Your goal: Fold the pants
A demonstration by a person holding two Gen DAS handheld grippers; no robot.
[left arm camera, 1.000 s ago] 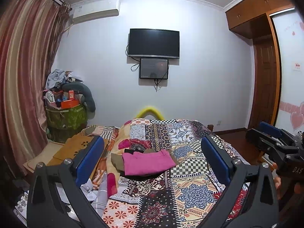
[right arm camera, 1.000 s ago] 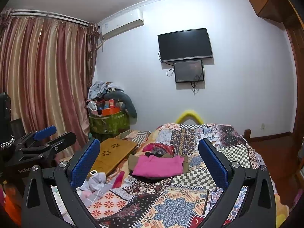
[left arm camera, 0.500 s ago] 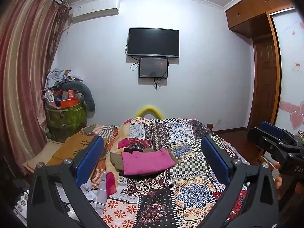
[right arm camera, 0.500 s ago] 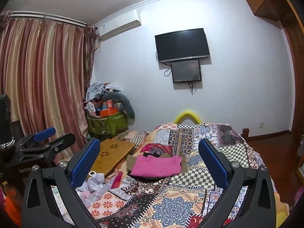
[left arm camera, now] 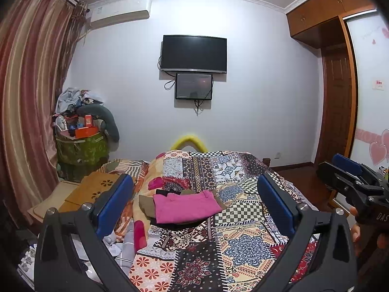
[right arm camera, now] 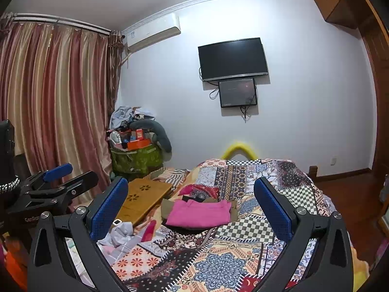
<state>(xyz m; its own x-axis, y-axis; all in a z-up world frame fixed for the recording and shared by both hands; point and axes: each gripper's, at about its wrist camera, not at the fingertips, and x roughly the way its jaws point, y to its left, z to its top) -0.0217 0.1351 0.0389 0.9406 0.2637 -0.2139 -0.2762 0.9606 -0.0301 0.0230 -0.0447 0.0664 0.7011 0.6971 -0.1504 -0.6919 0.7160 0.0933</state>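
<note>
Folded pink pants [left arm camera: 186, 207] lie on top of a small stack of folded brown and black clothes on the patchwork bedspread [left arm camera: 245, 245]; they also show in the right wrist view [right arm camera: 200, 213]. My left gripper [left arm camera: 194, 200] is open and empty, held above the near part of the bed, well short of the stack. My right gripper [right arm camera: 190, 199] is open and empty, also held back from the stack. Each gripper shows at the edge of the other's view: the right one [left arm camera: 350, 177] and the left one [right arm camera: 60, 177].
A wooden lap table [right arm camera: 143, 198] lies left of the stack. Crumpled clothes [right arm camera: 119, 234] lie at the bed's near left. A green bin piled with clutter [left arm camera: 81, 149] stands by the curtain. A TV [left arm camera: 194, 54] hangs on the far wall. A wardrobe [left arm camera: 340, 97] is on the right.
Both grippers have shifted slightly, so the room drifts a little in each view. The jaws stay open and the stack of clothes has not moved.
</note>
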